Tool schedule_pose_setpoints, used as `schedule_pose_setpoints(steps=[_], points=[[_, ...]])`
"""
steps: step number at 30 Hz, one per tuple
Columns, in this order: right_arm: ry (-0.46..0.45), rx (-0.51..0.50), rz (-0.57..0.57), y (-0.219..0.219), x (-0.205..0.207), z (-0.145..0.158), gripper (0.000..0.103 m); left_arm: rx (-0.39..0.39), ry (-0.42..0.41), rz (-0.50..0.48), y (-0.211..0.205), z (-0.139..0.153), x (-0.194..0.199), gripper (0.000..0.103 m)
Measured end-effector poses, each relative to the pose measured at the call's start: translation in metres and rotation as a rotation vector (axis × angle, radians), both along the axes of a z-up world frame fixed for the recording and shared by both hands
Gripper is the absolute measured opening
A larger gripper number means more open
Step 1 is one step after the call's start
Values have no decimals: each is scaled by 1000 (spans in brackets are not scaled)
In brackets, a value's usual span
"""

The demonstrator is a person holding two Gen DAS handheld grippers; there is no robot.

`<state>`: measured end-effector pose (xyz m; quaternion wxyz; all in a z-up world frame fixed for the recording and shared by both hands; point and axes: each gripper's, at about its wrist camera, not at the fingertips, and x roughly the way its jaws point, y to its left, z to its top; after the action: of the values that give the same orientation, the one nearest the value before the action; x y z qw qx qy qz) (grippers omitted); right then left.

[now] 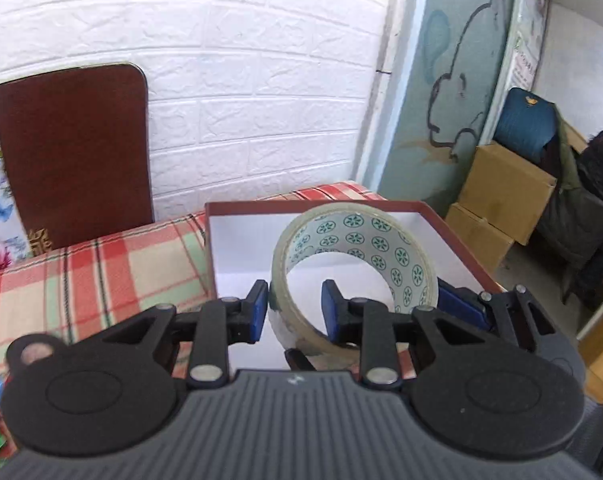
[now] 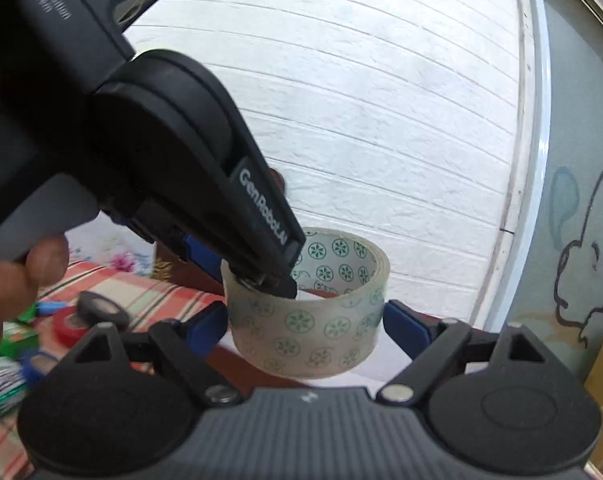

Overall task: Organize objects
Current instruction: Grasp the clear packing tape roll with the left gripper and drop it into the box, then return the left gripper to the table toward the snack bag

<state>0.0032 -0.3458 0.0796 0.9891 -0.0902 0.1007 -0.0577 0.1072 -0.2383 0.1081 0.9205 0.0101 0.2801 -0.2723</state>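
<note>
Tape roll (image 1: 353, 276) hangs over the red-rimmed box (image 1: 437, 220), its wall pinched in the nearly closed jaws of the left gripper (image 1: 295, 312); right gripper (image 2: 305, 326) straddles it, jaws wide, not touching; lower gently, then release inside.

Clear tape roll (image 1: 353, 276) with green rosettes; red-checked tablecloth (image 1: 101, 264).
</note>
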Motion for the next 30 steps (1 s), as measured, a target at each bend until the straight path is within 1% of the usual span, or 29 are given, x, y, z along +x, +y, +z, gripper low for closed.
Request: schedule_pose_setpoints(steps=[2,6,8,12,14,18,20,21,23,24,25,27,30], points=[[28,37,-10,-14,15,-5,88,7,15,2,-8,-5,12,31],[91,76,-24,-29,34,-20,89,29,79,3,-16,-20,27,31],[79,108,-25,-33,31,-23,90,37,101,-7,-17,-27,26,31],[65,106,-31,-28,25,-23,88,45,73,-32,-15,-25,10,32],[55,114,-29,-23,16,-23,88,42,65,-33,-10,-22,-1,32],[25,119,-28,-11,-17,-24,88,40,61,-31,6,-21,-25,33],[26,121,-18,-3,-33,-30,88,53,22,-9,16,-18,-43,38],[36,126,-13,0,-41,-32,88,57,24,3,22,-18,-50,41],[71,138,7,3,-53,-39,88,50,45,21,36,-21,-62,41],[98,141,15,6,-55,-44,88,58,57,37,42,-25,-66,41],[130,145,25,12,-50,-48,88,79,71,59,47,-30,-70,41],[203,157,45,23,-53,-58,88,119,106,100,56,-43,-76,41],[320,172,69,31,-46,-71,87,147,175,152,74,-63,-83,41]])
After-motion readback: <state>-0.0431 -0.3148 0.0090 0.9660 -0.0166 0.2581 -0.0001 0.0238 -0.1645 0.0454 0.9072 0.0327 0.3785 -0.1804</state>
